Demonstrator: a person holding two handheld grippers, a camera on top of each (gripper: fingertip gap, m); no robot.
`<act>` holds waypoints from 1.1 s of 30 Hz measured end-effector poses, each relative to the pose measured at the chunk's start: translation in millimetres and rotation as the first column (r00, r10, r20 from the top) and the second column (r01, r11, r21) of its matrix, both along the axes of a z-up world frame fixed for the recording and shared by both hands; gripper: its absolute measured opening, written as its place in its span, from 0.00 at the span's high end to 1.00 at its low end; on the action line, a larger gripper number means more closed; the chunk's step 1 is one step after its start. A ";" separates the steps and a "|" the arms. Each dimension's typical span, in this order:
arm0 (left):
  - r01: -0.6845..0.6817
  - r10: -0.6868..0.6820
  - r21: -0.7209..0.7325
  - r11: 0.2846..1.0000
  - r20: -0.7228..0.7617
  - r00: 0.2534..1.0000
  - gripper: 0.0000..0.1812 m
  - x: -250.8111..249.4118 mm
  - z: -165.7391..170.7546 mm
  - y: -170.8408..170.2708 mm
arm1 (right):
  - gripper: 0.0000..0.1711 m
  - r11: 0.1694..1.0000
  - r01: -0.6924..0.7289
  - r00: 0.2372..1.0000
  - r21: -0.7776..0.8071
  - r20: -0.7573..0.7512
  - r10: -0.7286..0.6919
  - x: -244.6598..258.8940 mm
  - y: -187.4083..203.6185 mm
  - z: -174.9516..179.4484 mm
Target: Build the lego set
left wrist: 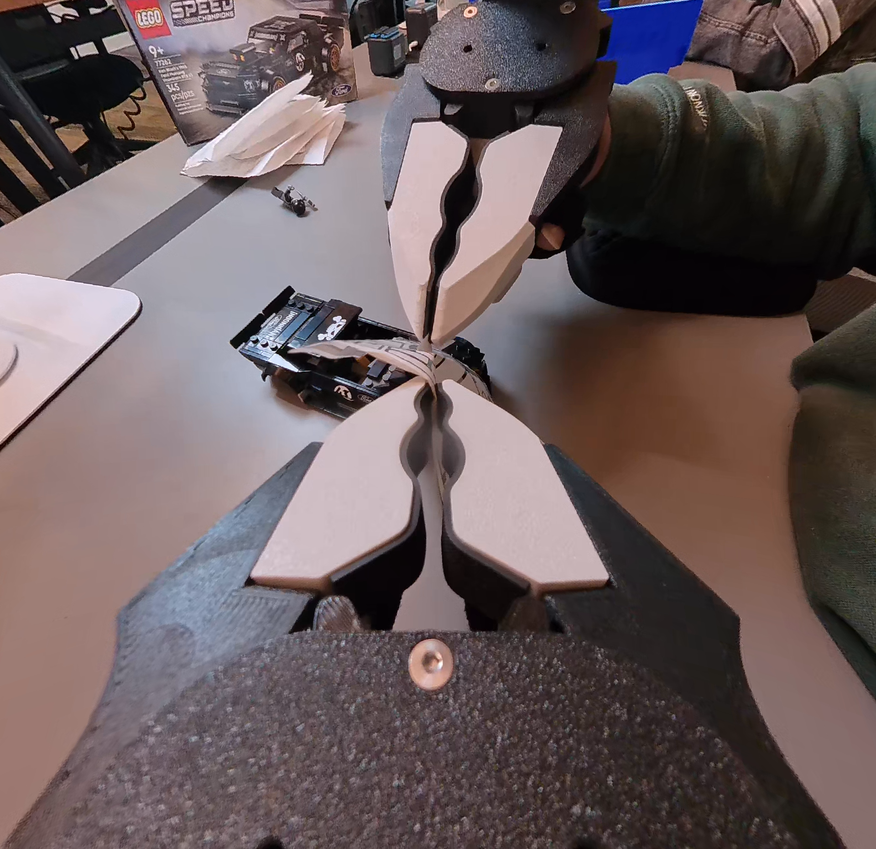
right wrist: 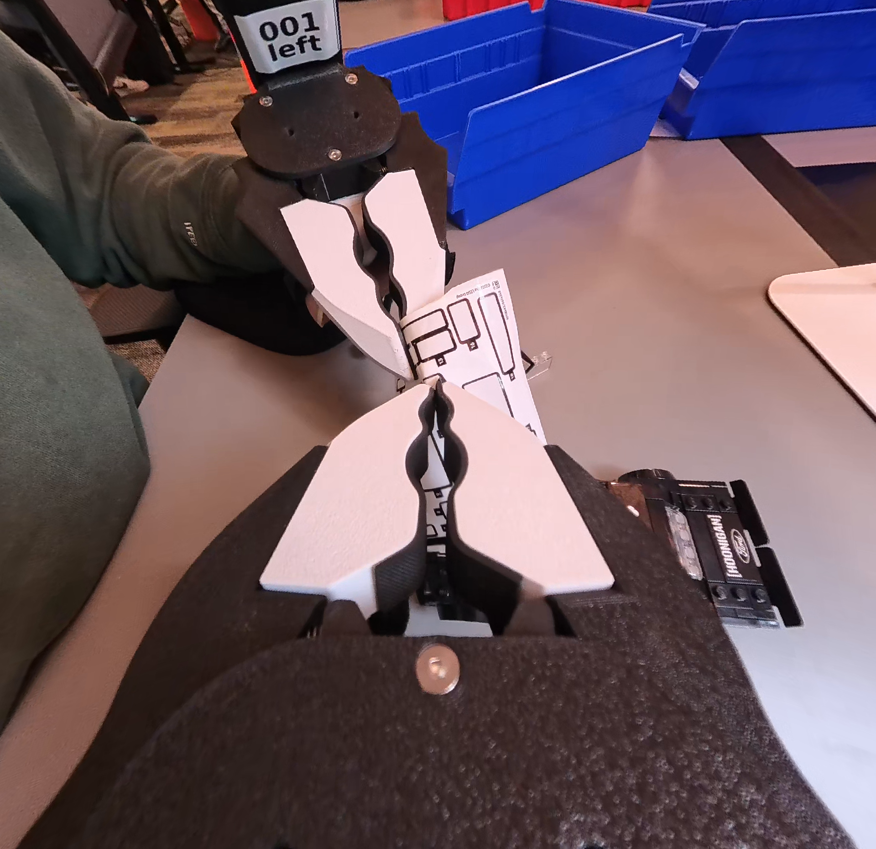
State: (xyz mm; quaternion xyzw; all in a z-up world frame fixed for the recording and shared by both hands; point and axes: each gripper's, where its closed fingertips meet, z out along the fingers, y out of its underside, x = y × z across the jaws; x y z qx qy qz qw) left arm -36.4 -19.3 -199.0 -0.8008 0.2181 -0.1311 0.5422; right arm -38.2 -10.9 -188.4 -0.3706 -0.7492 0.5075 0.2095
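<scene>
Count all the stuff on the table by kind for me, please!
Grippers: 2, left gripper and right gripper, both pinching the sticker sheet
Sticker sheets: 1
Black toy cars: 1
Set boxes: 1
White paper bags: 1
Small loose black parts: 1
Blue bins: 2
Total: 9

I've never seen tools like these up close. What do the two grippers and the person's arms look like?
Both the left gripper and the right gripper have rough, speckled black plastic bodies with silver screws and two pale, flat, tapering fingers with wavy inner edges. A white label wraps the left one's handle. The person wears dark green sleeves.
</scene>
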 end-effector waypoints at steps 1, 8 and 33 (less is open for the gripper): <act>-0.001 0.001 -0.001 1.000 0.004 1.000 1.00 -0.3 0.2 -0.1 | 1.00 1.000 0.000 1.000 -0.004 -0.001 0.000 0.2 0.4 0.5; -0.017 0.017 -0.005 1.000 0.166 0.986 1.00 -8.1 10.2 0.3 | 1.00 0.996 0.020 0.999 -0.082 -0.043 -0.024 0.5 9.4 16.7; -0.433 0.467 -0.223 0.874 0.632 0.618 1.00 -180.4 6.2 101.8 | 1.00 0.866 0.291 0.897 -0.407 -0.199 -0.394 38.6 114.8 54.6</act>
